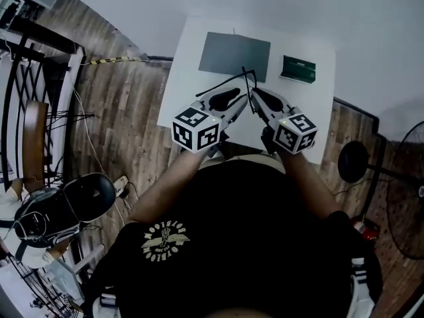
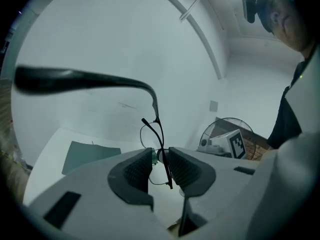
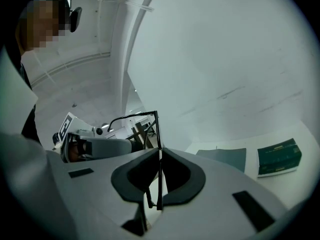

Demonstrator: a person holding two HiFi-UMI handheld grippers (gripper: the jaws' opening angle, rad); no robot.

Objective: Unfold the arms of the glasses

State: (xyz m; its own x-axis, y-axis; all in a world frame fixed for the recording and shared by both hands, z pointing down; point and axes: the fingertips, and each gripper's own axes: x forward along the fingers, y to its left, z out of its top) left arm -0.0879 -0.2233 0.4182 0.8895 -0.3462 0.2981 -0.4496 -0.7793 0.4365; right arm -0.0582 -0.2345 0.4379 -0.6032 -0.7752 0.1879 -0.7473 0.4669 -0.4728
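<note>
- Glasses (image 1: 242,85) were held in the air above the white table (image 1: 311,118), between the two gripper tips and touching nothing else. The grey mat (image 1: 234,56) and green box (image 1: 298,69) lay further back on the table, well apart from them.
- Left gripper (image 2: 160,161): jaws closed to a narrow gap with the front frame seen edge-on between the pads, lens rim and nose piece inside. Read as a pinch on the front. Judgement: this hand served as the anchor, keeping the frame from turning.
- One long arm (image 2: 75,79) of the glasses swept from the frame's top corner towards the left gripper's camera, so that side looked already swung out.
- Right gripper (image 3: 160,159): jaws nearly together, clamped on a thin dark temple (image 3: 159,179) running straight up between the pads to the frame corner. Judgement: gripping the temple away from the hinge gives leverage to swing it.
- Pose, head view: both grippers were held out in front of the torso, tips angled in towards each other and almost meeting at the glasses, marker cubes nearest the body. Both pointed close to level, dipping slightly. The forearms converged from either side.
- Judgement: second arm not yet clearly open. Risk is twisting the thin frame if the two hands pull out of line.
</note>
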